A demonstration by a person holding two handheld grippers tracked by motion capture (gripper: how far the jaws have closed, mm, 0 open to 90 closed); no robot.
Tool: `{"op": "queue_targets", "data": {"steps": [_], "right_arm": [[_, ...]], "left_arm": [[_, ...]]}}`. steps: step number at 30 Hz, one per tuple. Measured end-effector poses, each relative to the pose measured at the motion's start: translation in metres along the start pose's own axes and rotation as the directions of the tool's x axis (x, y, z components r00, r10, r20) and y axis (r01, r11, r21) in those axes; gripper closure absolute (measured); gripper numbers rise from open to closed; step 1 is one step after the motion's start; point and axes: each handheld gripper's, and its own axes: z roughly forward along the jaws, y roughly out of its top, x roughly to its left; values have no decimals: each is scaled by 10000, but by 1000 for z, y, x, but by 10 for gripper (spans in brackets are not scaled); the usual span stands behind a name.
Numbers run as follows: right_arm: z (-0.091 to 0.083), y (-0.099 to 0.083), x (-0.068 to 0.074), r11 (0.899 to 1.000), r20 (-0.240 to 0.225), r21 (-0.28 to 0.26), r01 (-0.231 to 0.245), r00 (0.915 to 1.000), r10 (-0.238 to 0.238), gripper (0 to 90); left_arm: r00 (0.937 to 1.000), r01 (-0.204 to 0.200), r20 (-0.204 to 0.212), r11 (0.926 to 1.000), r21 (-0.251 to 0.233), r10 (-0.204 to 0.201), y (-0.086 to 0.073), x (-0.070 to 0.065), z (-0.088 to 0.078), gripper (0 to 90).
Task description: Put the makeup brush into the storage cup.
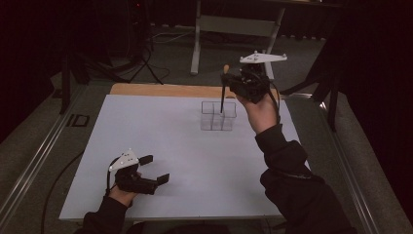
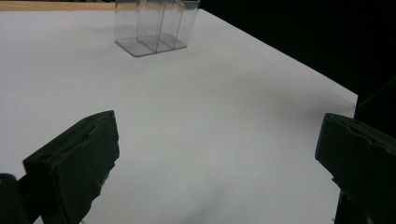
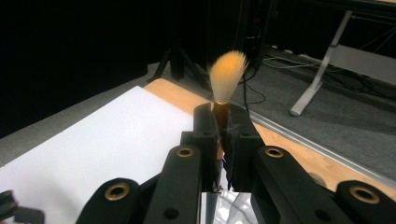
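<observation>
My right gripper (image 1: 227,80) is raised above the far right of the white table sheet (image 1: 160,146), shut on a brush (image 1: 223,95) with a dark handle. The handle hangs upright, its lower end at the top of a clear plastic divided box (image 1: 218,115). In the right gripper view the orange-tipped bristles (image 3: 227,74) stick up past the closed jaws of my right gripper (image 3: 223,122). My left gripper (image 1: 155,169) rests near the front left of the sheet, open, nothing between its jaws. The left gripper view shows my left gripper (image 2: 219,158) wide apart over bare sheet, the clear box (image 2: 156,25) far ahead.
A wooden board edge (image 1: 160,90) runs along the far side of the sheet. Beyond the table stand a grey table frame (image 1: 234,24) and a tripod with cables (image 1: 146,58) on the carpet. Dark curtains close both sides.
</observation>
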Motion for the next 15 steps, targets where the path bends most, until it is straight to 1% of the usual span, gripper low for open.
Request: {"op": "queue_targets", "data": {"steps": [3, 5, 10, 12, 13, 15], "right_arm": [[4, 5, -3, 10000, 103, -17, 17, 9999, -17, 843], [10, 9, -6, 10000, 248, 28, 57, 9997, -58, 843], [17, 15, -10, 10000, 371, 51, 74, 9993, -76, 843], [22, 18, -12, 10000, 486, 62, 68, 9988, -71, 843], [24, 20, -13, 10000, 570, 73, 49, 9984, -53, 843], [28, 22, -15, 9999, 666, 115, 92, 9977, -100, 843]], "left_arm": [[10000, -33, 18, 10000, -14, 33, 0, -1, 0, 0], [10000, -66, 24, 10000, -16, 66, -1, -1, 1, 0], [9999, -126, 53, 9999, -13, 126, -2, -3, 1, 0], [10000, -54, 81, 10000, -28, 54, -3, -3, 1, 0], [9999, 79, 155, 10000, -59, -78, -4, -2, 1, 0], [9998, 130, 137, 9999, -87, -129, -4, -2, 2, 0]]}}
